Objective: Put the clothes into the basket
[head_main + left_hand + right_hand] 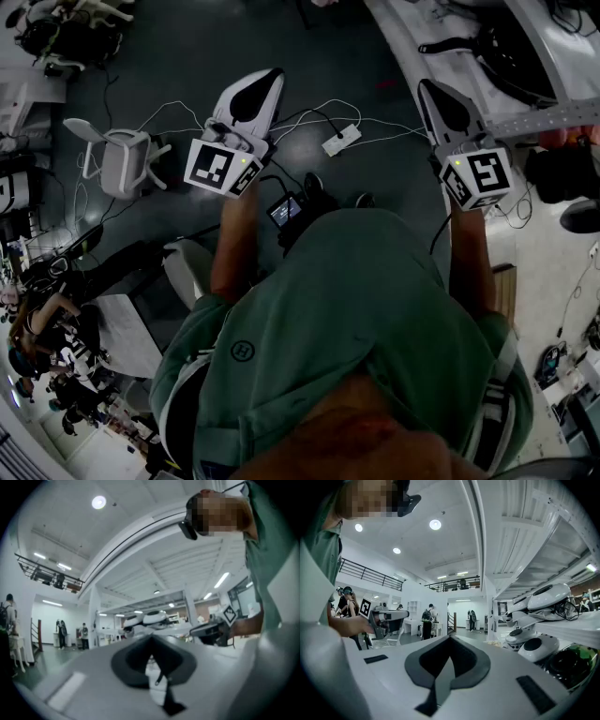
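Observation:
No clothes and no basket show in any view. In the head view the person holds both grippers out level over a dark floor. The left gripper [265, 82] is shut with nothing between its jaws, and the right gripper [431, 91] is the same. In the left gripper view the left gripper [151, 640] has its jaws meeting, with only the hall beyond them. The right gripper [450, 641] in its own view also has its jaws together and empty. Each gripper shows in the other's view, held by a hand.
A white chair [117, 159] stands on the floor at the left. A power strip [339, 140] with white cables lies ahead. A white shelf unit [487, 66] with white devices [539, 597] runs along the right. People [37, 328] stand at far left.

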